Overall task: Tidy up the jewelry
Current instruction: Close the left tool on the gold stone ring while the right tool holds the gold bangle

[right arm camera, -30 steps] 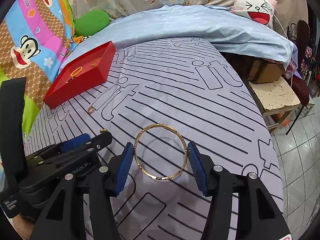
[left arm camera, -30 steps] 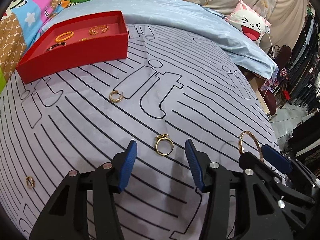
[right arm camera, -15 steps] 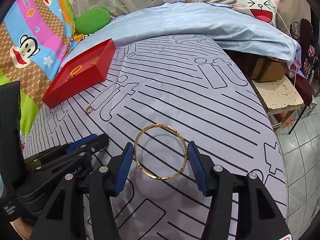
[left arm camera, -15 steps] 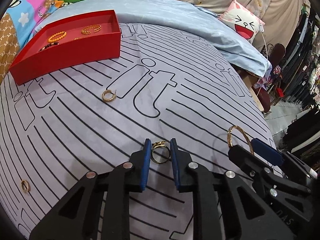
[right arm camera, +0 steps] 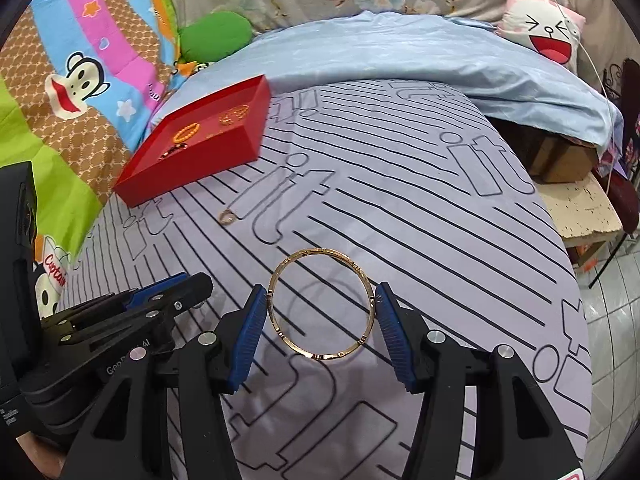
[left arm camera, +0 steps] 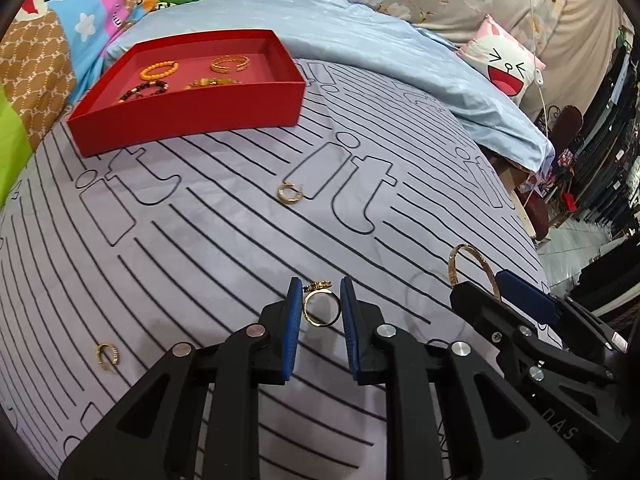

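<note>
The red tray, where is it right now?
In the left wrist view the red tray sits at the upper left on the striped bedsheet, just before the blue blanket, with a gold earring lying nearest in front.

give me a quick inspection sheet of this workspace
surface: striped bedsheet, lightly wrinkled
job's things: red tray holding four bracelets; gold ring; gold bangle; hoop earring and small earring loose on the sheet
clutter: nothing seen on the sheet
grippers: left gripper has just closed and is shut on the ring; right gripper shut on the bangle
cables: white cord hanging by the cartoon pillow
surroundings: blue blanket, green cushion, stool, tiled floor
</note>
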Motion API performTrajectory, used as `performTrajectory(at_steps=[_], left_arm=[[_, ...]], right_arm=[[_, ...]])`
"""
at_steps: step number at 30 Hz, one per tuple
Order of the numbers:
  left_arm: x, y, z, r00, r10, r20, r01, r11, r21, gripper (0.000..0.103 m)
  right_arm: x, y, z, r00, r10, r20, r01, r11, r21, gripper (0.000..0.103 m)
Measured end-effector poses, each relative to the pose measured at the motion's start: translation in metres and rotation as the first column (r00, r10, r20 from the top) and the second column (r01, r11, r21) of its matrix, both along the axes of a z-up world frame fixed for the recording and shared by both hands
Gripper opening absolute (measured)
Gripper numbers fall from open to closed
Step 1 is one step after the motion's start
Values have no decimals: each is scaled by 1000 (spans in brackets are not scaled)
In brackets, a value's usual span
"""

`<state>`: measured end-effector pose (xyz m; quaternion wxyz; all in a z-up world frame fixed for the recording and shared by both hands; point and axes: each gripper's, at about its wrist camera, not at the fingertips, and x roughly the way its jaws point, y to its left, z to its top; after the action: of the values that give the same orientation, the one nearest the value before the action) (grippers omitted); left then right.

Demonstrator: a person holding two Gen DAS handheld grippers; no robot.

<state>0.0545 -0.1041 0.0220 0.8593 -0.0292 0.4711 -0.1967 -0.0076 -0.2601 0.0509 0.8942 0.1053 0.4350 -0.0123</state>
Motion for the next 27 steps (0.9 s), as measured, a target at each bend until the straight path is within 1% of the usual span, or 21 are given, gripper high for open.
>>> performTrajectory(at_steps=[2,3,6,8,13,14,15,16,18,20,22,24,27], left_arm=[[0,6,3,1000,13,3,-13,1000,-2,13],[1,9,4,1000,16,2,-16,1000,-4,12],[3,23,11,999,38,14,-38,999,-17,11],[4,30,14,998,51,25,-51,999,-14,11],[4,50,9,997,74,7,-74,997,-15,12],[3,51,8,998,70,2,-70,997,-21,13],[2,50,6,998,63,-7,-63,998,-27,17],[1,49,4,998,59,-14,-59,998,-31,26],[-1,45,2,999,47,-20,-48,998,-37,38],[-3,37,-2,999,35,-25,-36,999,-38,39],[-2,33,-8,998,23,-52,-25,998,-55,42],[-2,29,-13,997,13,-70,-18,997,-71,42],[-4,22,-17,998,0,-65,-3,999,-51,42]], right_arm=[[4,10,5,1000,23,13,-23,1000,-4,54],[5,14,7,999,31,17,-31,999,-7,54],[12,29,13,998,61,32,-61,998,-8,54],[17,38,16,996,76,41,-76,997,-15,54],[17,45,14,997,75,33,-74,997,-27,54],[16,43,13,997,68,27,-67,997,-25,54],[14,43,12,998,62,23,-61,998,-24,54],[12,41,12,998,53,19,-53,998,-26,54],[10,37,11,999,42,12,-42,999,-30,54],[6,32,11,1000,27,7,-27,999,-39,54],[4,28,10,1000,16,1,-16,999,-42,54],[2,22,8,1000,2,-3,-2,999,-46,54],[0,15,7,1000,-17,-6,17,999,-42,54]])
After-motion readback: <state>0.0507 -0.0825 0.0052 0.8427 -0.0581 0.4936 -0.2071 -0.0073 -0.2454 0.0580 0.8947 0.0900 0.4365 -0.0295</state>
